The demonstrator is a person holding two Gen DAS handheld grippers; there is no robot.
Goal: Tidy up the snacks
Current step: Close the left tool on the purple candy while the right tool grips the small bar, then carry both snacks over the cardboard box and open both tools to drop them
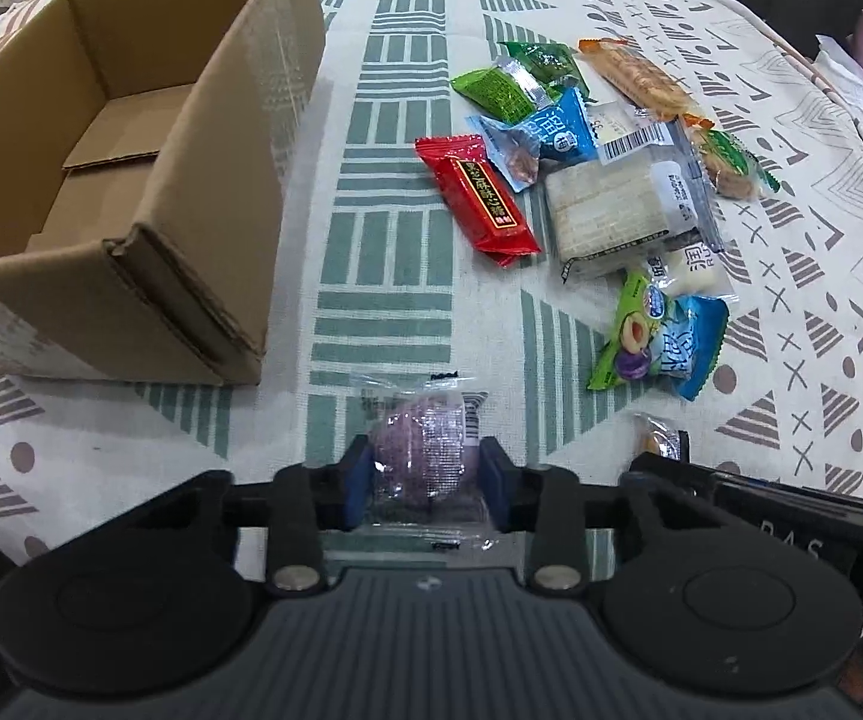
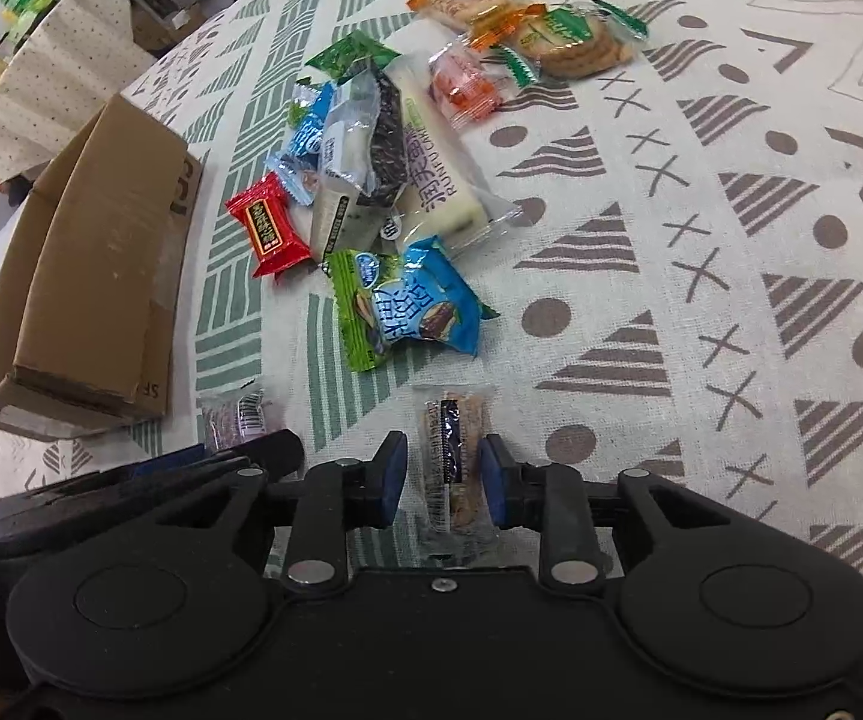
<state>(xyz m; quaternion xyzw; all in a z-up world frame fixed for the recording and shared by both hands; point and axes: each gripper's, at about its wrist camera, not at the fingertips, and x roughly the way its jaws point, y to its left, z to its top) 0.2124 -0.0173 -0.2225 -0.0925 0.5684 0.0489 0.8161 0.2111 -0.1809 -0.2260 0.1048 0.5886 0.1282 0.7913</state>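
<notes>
Snacks lie in a loose pile on the counter, well apart from nothing else but the box, which stands open and empty to the left of the pile. Two packets are already separated from the pile and sit near the grippers.

The left hand-held gripper has its blue pads against both sides of a purple snack in a clear wrapper, so it is clamped on it. The packet seems to touch the cloth or stay just above it; I cannot tell which. The right hand-held gripper is closed on a thin brown bar, also in a clear wrapper. The right pad touches the bar; on the left side a narrow gap shows, probably only loose wrapper.

My judgement is that both packets are gripped and the next step is to carry them to the box. Some things could go wrong. The clear wrappers are smooth, and the purple snack is round, so it may slip out when lifted. The bar is held by its narrow edges and may turn or fall. The two grippers are very near each other, and the right one must pass across the pile, so they may collide or push other packets.
</notes>
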